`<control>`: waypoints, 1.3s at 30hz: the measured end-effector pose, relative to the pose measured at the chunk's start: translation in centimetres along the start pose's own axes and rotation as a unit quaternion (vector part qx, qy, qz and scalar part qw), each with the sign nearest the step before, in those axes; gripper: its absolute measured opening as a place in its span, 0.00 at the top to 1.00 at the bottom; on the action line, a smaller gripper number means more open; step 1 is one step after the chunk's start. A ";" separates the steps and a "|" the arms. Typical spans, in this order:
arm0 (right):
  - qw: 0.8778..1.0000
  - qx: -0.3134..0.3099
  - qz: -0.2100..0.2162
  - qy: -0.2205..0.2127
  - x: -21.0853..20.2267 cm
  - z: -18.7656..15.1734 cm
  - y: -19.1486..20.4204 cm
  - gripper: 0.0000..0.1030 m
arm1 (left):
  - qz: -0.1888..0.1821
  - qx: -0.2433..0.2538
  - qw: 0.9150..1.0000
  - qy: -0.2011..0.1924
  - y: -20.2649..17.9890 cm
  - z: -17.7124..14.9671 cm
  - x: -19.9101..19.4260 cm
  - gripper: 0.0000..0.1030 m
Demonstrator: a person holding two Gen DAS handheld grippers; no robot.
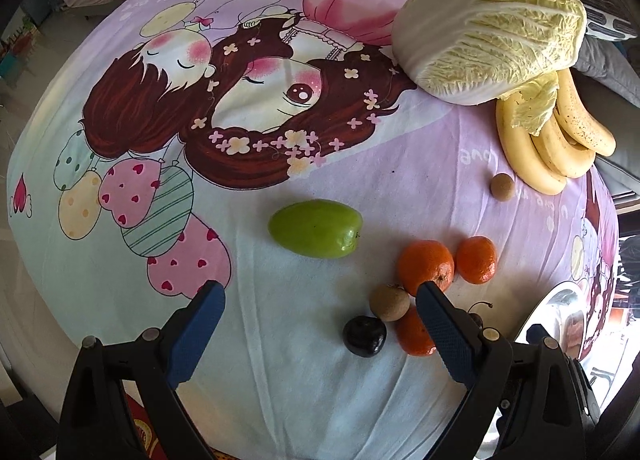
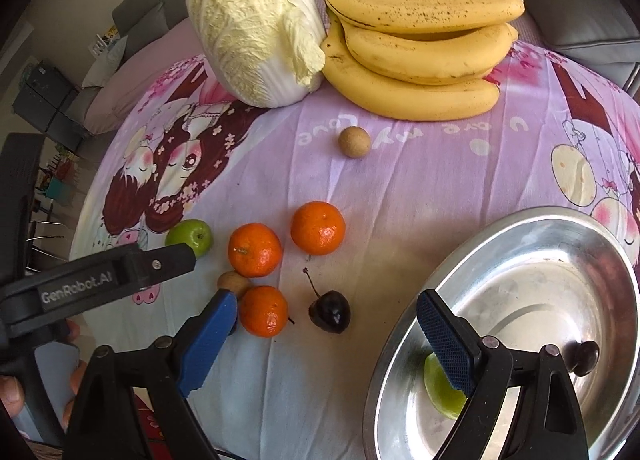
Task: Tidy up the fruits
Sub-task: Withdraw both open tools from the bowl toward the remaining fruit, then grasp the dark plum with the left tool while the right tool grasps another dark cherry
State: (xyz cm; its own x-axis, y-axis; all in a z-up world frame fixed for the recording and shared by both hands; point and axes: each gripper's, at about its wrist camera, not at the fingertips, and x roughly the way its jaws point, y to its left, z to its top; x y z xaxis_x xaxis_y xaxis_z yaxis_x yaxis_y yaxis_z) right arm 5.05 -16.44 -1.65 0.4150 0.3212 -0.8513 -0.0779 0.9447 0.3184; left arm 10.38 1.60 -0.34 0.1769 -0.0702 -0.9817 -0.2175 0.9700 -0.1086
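Note:
Three tangerines (image 2: 318, 227) (image 2: 255, 249) (image 2: 264, 310), a dark cherry (image 2: 330, 316), a brown longan (image 2: 232, 282) and a green fruit (image 1: 316, 228) lie on the cartoon bedsheet (image 1: 280, 360). A second longan (image 2: 354, 142) sits near the bananas (image 2: 416, 56). The steel bowl (image 2: 532, 236) at the right holds a green fruit (image 2: 440, 392) and a dark cherry (image 2: 586, 356). My left gripper (image 1: 320, 292) is open above the sheet, near the fruit cluster. My right gripper (image 2: 328, 308) is open, spanning the cherry, with one finger over the bowl.
A napa cabbage (image 2: 256, 28) lies at the back beside the bananas. Grey cushions (image 2: 580, 20) lie behind. The left gripper's black body (image 2: 100, 284) reaches in from the left of the right wrist view.

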 end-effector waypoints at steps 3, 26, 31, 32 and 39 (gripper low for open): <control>1.000 -0.008 -0.006 -0.003 0.0 -0.2 0.5 0.12 | -0.017 -0.007 1.000 0.003 0.8 0.1 0.5 0.07; 0.999 -0.002 -0.028 0.025 2.5 -0.6 0.2 0.65 | -0.089 0.012 0.995 0.052 1.9 -3.2 2.9 0.42; 0.999 -0.001 -0.031 0.029 2.9 -0.7 0.2 0.70 | -0.099 0.014 0.993 0.055 1.0 -3.5 3.5 0.49; 0.999 -0.001 -0.033 0.029 2.9 -0.7 0.2 0.70 | -0.101 0.014 0.993 0.056 1.0 -3.6 3.5 0.50; 0.999 -0.003 -0.035 0.033 3.3 -0.7 0.3 0.70 | -0.115 0.012 0.991 0.060 0.9 -3.3 4.2 0.58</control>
State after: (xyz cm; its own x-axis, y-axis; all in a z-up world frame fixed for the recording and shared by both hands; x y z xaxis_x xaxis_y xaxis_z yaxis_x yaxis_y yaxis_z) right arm 5.75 -15.03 -4.69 0.3581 0.2577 -0.8974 -0.0557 0.9653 0.2550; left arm 7.72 1.39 -5.09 0.1033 -0.3168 -0.9429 -0.1609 0.9301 -0.3301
